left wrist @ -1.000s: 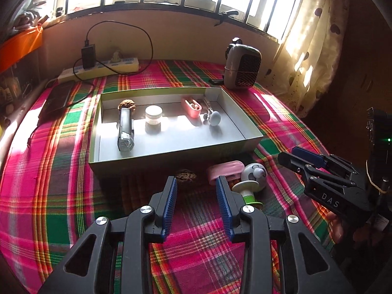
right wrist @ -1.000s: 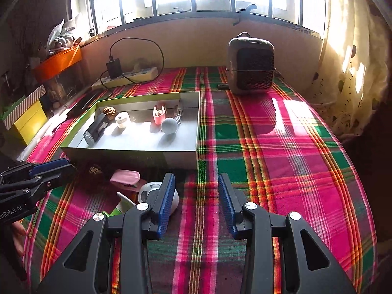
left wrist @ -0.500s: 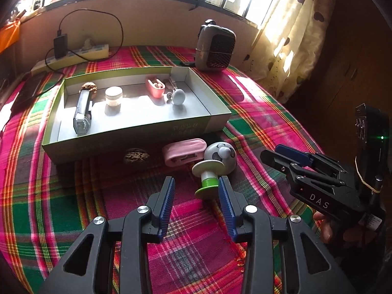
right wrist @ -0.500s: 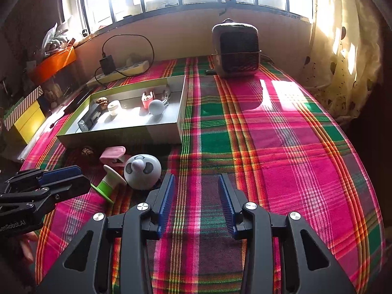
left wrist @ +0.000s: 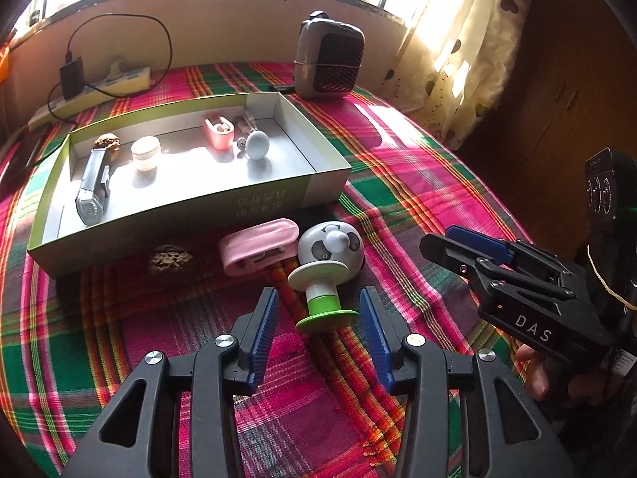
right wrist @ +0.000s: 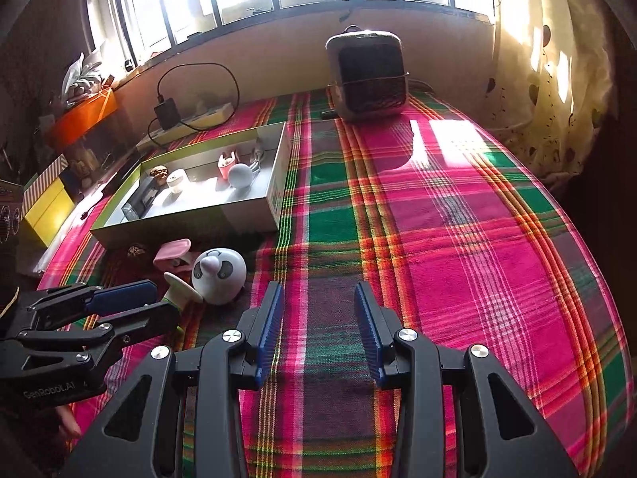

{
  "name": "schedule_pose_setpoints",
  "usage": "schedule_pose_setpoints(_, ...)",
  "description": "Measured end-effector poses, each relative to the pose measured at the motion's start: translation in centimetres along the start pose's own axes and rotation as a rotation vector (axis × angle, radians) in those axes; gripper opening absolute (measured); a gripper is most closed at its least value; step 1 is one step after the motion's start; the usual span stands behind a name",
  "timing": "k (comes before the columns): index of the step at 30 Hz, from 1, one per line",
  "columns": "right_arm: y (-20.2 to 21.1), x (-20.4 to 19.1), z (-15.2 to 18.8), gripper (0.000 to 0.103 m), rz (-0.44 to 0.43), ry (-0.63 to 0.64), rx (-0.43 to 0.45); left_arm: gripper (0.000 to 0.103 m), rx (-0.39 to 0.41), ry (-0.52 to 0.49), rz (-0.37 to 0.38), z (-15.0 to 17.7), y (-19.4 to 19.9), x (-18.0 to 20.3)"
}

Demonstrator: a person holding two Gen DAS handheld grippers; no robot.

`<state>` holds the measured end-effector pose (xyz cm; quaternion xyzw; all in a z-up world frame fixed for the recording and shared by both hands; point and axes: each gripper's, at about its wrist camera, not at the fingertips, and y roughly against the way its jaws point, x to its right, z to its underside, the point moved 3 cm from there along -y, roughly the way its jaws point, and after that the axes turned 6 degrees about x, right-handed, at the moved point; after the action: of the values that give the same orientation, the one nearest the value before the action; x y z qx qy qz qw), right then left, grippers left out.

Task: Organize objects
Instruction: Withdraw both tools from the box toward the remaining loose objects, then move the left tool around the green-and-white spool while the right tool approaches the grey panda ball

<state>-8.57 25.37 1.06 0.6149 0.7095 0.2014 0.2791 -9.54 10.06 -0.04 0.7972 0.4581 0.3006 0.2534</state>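
Observation:
A white panda-face toy fan (left wrist: 329, 255) with a green base lies on its side on the plaid cloth; it also shows in the right wrist view (right wrist: 218, 275). My left gripper (left wrist: 318, 312) is open, its fingers on either side of the fan's green base without touching it. A pink case (left wrist: 258, 243) and a brown walnut (left wrist: 171, 261) lie beside the fan, in front of the open green box (left wrist: 274, 199). The box holds a razor (left wrist: 92, 187), a small jar, a pink holder and a white ball. My right gripper (right wrist: 318, 310) is open and empty over bare cloth.
A grey heater (left wrist: 329, 55) stands at the back of the table (right wrist: 458, 219). A power strip with a charger and cable (left wrist: 91, 87) lies at the back left. Yellow and orange boxes (right wrist: 47, 203) stand off the left edge. A curtain hangs on the right.
My left gripper has moved right and forward from the walnut to the toy fan, whose green base now lies between its fingers. The right gripper has drawn back from the objects a little.

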Motion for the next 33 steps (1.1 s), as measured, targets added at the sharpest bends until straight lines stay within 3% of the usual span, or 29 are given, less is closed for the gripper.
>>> schedule_pose_setpoints(14,-0.6,-0.5,0.1,0.038,0.003,0.026,-0.026,0.041,-0.022,0.002,-0.026,-0.3,-1.5,-0.2)
schedule_pose_setpoints(22,-0.8,-0.8,0.2,0.038,0.019,0.038,-0.036,0.038,-0.018,0.024,-0.008,-0.1,-1.2,-0.8)
schedule_pose_setpoints(33,-1.2,-2.8,0.0,0.038,-0.004,0.065,-0.042,0.037,-0.006,0.048,-0.042,0.6,0.2,-2.6)
